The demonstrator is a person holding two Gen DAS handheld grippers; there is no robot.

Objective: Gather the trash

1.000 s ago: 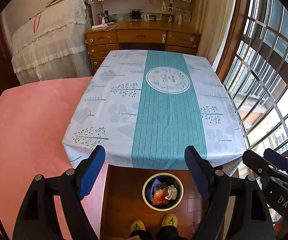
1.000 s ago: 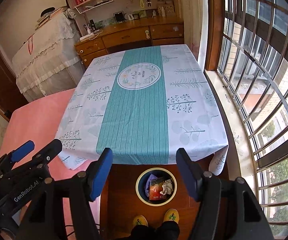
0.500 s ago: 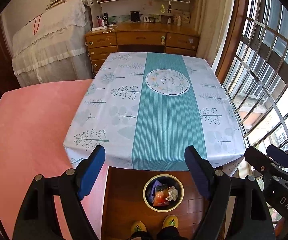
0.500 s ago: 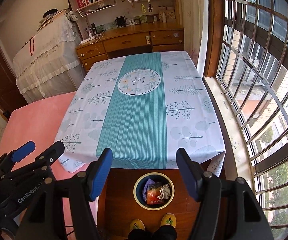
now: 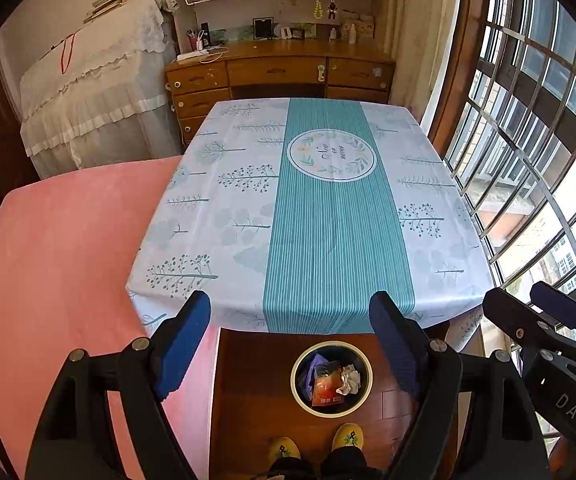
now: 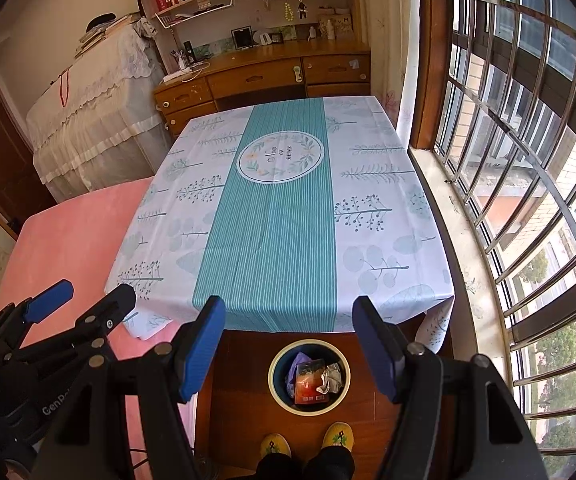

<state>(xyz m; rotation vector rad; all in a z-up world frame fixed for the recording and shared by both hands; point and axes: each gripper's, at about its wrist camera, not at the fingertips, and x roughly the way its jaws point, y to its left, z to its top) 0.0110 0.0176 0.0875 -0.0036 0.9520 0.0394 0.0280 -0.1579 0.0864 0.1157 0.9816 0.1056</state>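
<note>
A round trash bin (image 5: 331,378) stands on the wooden floor below the table's near edge; it also shows in the right wrist view (image 6: 309,376). It holds an orange wrapper (image 5: 326,388), crumpled white paper (image 5: 349,378) and something purple (image 5: 311,368). My left gripper (image 5: 289,304) is open and empty, held high above the bin. My right gripper (image 6: 288,308) is open and empty, beside it at the same height. The right gripper shows at the right edge of the left wrist view (image 5: 543,320).
A table with a white and teal cloth (image 5: 327,208) lies ahead. A pink bed (image 5: 56,248) is to the left, barred windows (image 6: 527,160) to the right. A wooden desk (image 5: 280,72) and shelves stand behind. The person's yellow slippers (image 5: 315,440) are by the bin.
Both grippers have risen and drawn back a little, so the table and bin look slightly smaller and lower. Both stay open.
</note>
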